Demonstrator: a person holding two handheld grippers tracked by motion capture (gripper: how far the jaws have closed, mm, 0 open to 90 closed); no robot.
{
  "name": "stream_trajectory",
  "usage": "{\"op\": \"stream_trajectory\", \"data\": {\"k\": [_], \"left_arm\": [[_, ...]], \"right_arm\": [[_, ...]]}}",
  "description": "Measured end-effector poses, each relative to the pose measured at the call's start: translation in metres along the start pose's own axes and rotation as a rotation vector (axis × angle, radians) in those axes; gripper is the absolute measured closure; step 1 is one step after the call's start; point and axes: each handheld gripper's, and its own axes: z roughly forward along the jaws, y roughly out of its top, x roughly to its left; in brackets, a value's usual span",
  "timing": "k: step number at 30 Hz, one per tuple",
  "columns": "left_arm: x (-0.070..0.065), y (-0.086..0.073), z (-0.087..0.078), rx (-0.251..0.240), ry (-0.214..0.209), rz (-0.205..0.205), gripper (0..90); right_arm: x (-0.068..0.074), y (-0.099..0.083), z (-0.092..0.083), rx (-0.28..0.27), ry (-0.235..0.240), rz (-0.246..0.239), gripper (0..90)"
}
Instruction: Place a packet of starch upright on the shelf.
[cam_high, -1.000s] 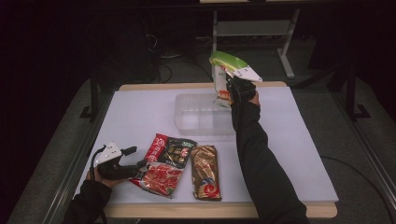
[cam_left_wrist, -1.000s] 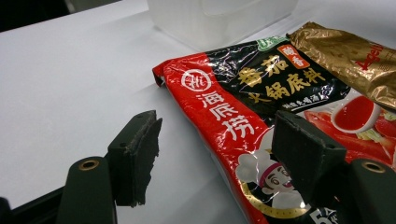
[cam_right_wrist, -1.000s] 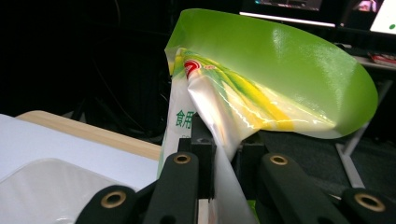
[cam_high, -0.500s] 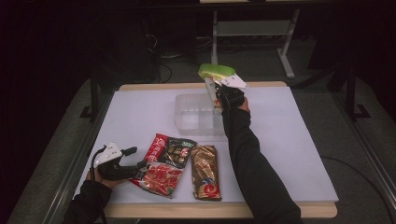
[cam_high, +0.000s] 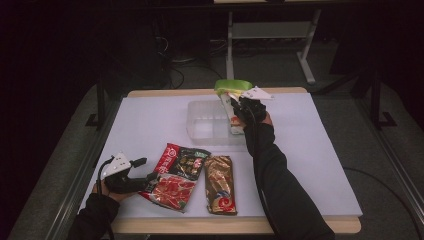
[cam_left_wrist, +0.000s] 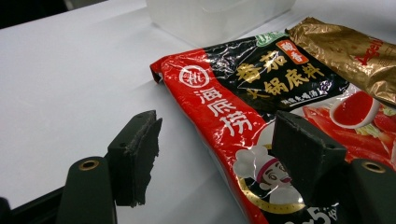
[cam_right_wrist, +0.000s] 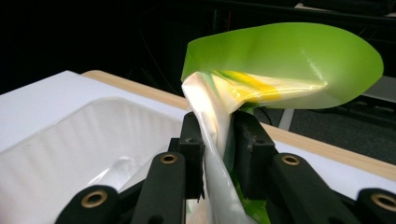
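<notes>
Green and white plastic, the packet (cam_high: 231, 102) hangs upright in the right tongs (cam_right_wrist: 218, 140), its lower end down inside the clear plastic tub (cam_high: 202, 122) at the tub's right side and its green top flap curling over above the tub's rim. In the right gripper view the packet's white neck runs up between the two black pads (cam_right_wrist: 247, 149); the jaws have just been opening, yet the film is still pinched between them, with little gap on either side. The right hand (cam_high: 252, 117) sits just right of the tub, tongs pointing away from the person and slightly down, the dark-sleeved forearm stretching straight back from the tub to the table's near edge. Nearer the person than the tub, two more packets lie flat: a red and black packet (cam_high: 176, 175) to the tub's near left and a gold packet (cam_high: 220, 184) just beside it, straight in front of the tub. The left tongs (cam_high: 145, 172) rest low on the white table (cam_high: 150, 125), well to the tub's near left, their jaws spread wide around the red packet's left edge, one pad on bare table, the other over the packet's printed face, neither squeezing it. The left hand (cam_high: 112, 182) lies level by the table's near-left corner, pointing right toward that packet.
</notes>
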Motion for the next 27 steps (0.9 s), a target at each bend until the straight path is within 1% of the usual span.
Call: {"op": "stream_trajectory", "data": {"k": [1, 2, 4, 6, 7, 8, 10, 12, 13, 14, 16, 19, 20, 21, 23, 24, 26, 27], "left_arm": [[0.0, 0.0, 0.0, 0.0, -0.001, 0.002, 31.3], [0.0, 0.0, 0.0, 0.001, -0.001, 0.004, 31.3], [-0.001, 0.0, 0.0, 0.002, -0.004, 0.007, 31.3], [-0.001, 0.0, 0.0, 0.002, -0.006, 0.007, 31.3], [0.0, 0.0, 0.0, 0.001, -0.005, 0.004, 31.3], [0.0, 0.0, -0.001, 0.003, -0.005, 0.003, 31.3], [0.001, 0.0, -0.001, 0.005, -0.007, 0.001, 31.3], [0.0, 0.0, 0.0, 0.004, -0.009, 0.005, 31.3], [0.0, 0.0, 0.0, 0.006, -0.01, 0.007, 31.3], [0.0, 0.0, 0.0, 0.005, -0.011, 0.007, 31.3], [0.0, 0.0, 0.0, 0.009, -0.012, 0.005, 31.3], [-0.001, -0.001, 0.001, 0.015, -0.015, 0.009, 31.3], [-0.001, -0.001, 0.001, 0.017, -0.015, 0.008, 31.3], [-0.001, -0.001, 0.001, 0.017, -0.015, 0.008, 31.3], [0.0, -0.001, 0.001, 0.016, -0.016, 0.007, 31.3], [0.0, -0.001, 0.001, 0.017, -0.016, 0.006, 31.3], [0.0, -0.001, 0.001, 0.017, -0.019, 0.006, 31.3], [0.0, -0.001, 0.002, 0.018, -0.019, 0.006, 31.3]], "right_arm": [[-0.001, 0.0, 0.0, 0.006, 0.01, 0.01, 71.2], [-0.002, -0.001, -0.001, 0.022, 0.025, 0.029, 69.3], [-0.004, -0.001, -0.001, 0.04, 0.036, 0.043, 67.5], [-0.005, -0.001, -0.003, 0.065, 0.048, 0.047, 65.4], [-0.006, -0.001, -0.003, 0.071, 0.055, 0.054, 65.1], [-0.008, -0.001, -0.005, 0.088, 0.06, 0.057, 65.2], [-0.01, -0.001, -0.006, 0.101, 0.07, 0.05, 64.0], [-0.012, -0.001, -0.008, 0.129, 0.083, 0.029, 62.0], [-0.015, 0.0, -0.01, 0.158, 0.125, 0.025, 58.7], [-0.015, 0.0, -0.01, 0.158, 0.125, 0.025, 58.7], [-0.018, 0.001, -0.012, 0.187, 0.139, -0.005, 58.7], [-0.022, 0.004, -0.013, 0.243, 0.172, -0.038, 53.8], [-0.023, 0.005, -0.013, 0.254, 0.169, -0.049, 53.6], [-0.025, 0.006, -0.013, 0.274, 0.154, -0.067, 52.1], [-0.028, 0.008, -0.012, 0.32, 0.129, -0.092, 45.4], [-0.031, 0.008, -0.011, 0.338, 0.112, -0.107, 44.7], [-0.035, 0.008, -0.01, 0.334, 0.134, -0.082, 45.2], [-0.038, 0.007, -0.008, 0.334, 0.146, -0.063, 43.0]]}}
